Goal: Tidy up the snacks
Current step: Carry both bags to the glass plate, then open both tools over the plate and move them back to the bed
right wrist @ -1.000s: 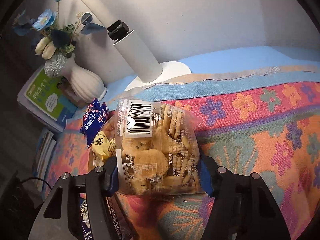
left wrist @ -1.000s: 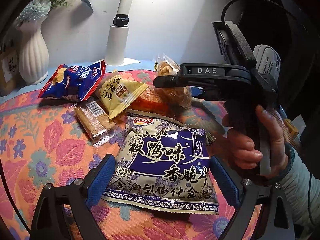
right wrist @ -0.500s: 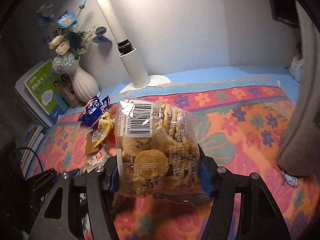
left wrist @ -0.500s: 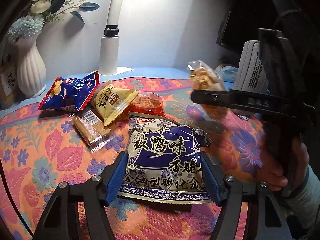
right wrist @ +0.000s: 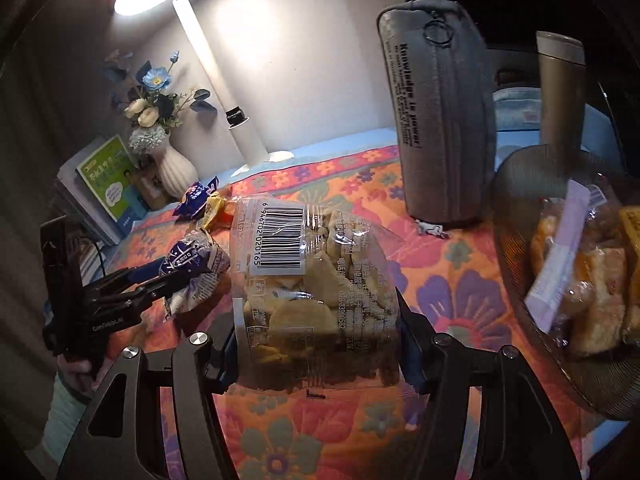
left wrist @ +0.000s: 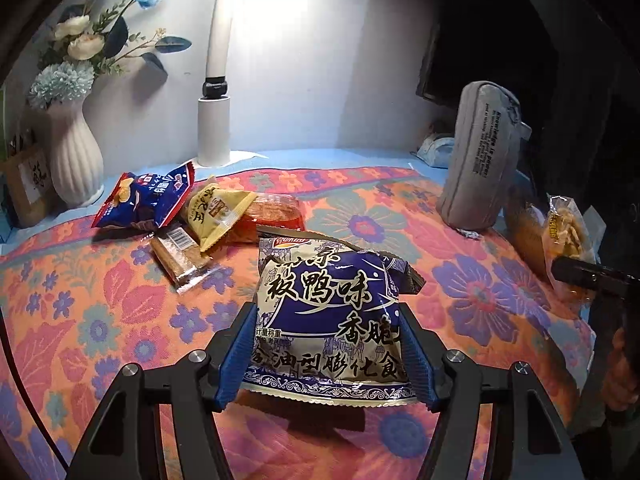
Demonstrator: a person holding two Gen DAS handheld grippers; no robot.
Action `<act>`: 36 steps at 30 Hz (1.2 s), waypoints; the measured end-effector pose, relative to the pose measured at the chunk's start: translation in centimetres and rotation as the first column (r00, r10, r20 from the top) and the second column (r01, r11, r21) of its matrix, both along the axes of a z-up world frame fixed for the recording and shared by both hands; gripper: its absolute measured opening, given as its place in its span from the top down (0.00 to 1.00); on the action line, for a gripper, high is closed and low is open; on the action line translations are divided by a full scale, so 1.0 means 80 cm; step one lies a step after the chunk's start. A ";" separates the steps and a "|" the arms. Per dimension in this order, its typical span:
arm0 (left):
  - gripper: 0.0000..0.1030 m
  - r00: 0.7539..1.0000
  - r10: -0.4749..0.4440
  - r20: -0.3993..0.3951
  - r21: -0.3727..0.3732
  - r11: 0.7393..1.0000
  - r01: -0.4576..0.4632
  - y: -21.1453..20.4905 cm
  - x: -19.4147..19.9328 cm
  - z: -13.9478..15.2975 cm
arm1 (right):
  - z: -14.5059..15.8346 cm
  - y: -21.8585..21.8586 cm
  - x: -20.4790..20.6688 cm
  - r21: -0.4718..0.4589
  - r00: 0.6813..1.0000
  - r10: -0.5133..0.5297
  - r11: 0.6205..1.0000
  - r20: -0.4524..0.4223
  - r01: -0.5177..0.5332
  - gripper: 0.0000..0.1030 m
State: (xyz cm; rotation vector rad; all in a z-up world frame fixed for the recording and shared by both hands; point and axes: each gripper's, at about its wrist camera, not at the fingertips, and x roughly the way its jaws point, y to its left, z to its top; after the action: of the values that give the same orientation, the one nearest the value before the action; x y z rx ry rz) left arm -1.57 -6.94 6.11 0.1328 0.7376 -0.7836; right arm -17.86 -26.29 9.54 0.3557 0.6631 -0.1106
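Observation:
A purple-and-white chip bag (left wrist: 320, 280) hangs just above the floral cloth between the blue pads of my left gripper (left wrist: 326, 314). Its jaws are closing and press on the bag's sides. My right gripper (right wrist: 318, 320) is shut on a clear bag of biscuits (right wrist: 308, 264) with a barcode label, held above the cloth. A dark mesh basket (right wrist: 516, 208) with several wrapped snacks stands just right of it. More snacks lie at the back left: a blue chip bag (left wrist: 148, 200), a yellow packet (left wrist: 220, 212), a red packet (left wrist: 276, 212) and a wafer bar (left wrist: 180, 256).
A grey pencil case (left wrist: 480, 160) stands upright at the back right, next to the basket. Behind the basket rises a metal flask (right wrist: 560, 88). A white vase (left wrist: 76, 160) with flowers and a white lamp (left wrist: 214, 128) stand along the back wall. Books (right wrist: 108, 180) lean at the far left.
My left gripper closed on the purple chip bag and lifted it off the cloth. My right gripper carried the biscuit bag to the right, and the basket came into view.

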 end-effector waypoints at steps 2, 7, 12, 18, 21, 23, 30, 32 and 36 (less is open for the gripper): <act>0.37 1.000 -0.018 0.023 0.013 1.000 0.018 -0.009 -0.020 0.012 | 0.000 -0.007 -0.016 0.016 1.000 -0.012 1.000 -0.001 0.012 0.41; 0.37 0.994 -0.081 0.076 -0.006 0.997 0.081 -0.038 -0.065 0.056 | 0.011 -0.028 -0.058 0.040 0.998 -0.060 0.997 0.030 0.059 0.41; 0.37 0.978 -0.169 0.121 -0.050 0.983 0.176 -0.086 -0.100 0.099 | 0.044 -0.069 -0.105 0.045 0.984 -0.153 0.988 0.089 0.149 0.41; 0.37 0.955 -0.260 0.143 -0.086 0.958 0.273 -0.161 -0.128 0.132 | 0.088 -0.129 -0.147 -0.029 0.954 -0.274 0.960 0.118 0.279 0.40; 0.37 0.948 -0.286 0.139 -0.077 0.951 0.298 -0.205 -0.135 0.135 | 0.103 -0.160 -0.153 -0.041 0.937 -0.329 0.941 0.120 0.336 0.40; 0.37 0.945 -0.307 0.116 -0.082 0.945 0.317 -0.232 -0.135 0.133 | 0.108 -0.181 -0.150 -0.043 0.927 -0.359 0.930 0.113 0.365 0.40; 0.37 0.937 -0.345 0.055 -0.070 0.935 0.348 -0.302 -0.131 0.113 | 0.097 -0.245 -0.117 0.001 0.918 -0.392 0.920 0.056 0.393 0.40; 0.37 0.935 -0.352 0.047 -0.061 0.933 0.355 -0.313 -0.133 0.107 | 0.091 -0.257 -0.104 0.012 0.922 -0.386 0.923 0.042 0.386 0.40; 0.37 0.929 -0.367 0.040 -0.035 0.929 0.368 -0.333 -0.136 0.097 | 0.081 -0.271 -0.083 0.038 0.926 -0.377 0.926 0.028 0.376 0.40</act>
State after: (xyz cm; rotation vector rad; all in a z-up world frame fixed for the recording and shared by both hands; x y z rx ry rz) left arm -12.42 -33.60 13.89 0.2503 0.6728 -1.1521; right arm -24.51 -47.98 16.01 0.5125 0.5563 -0.4605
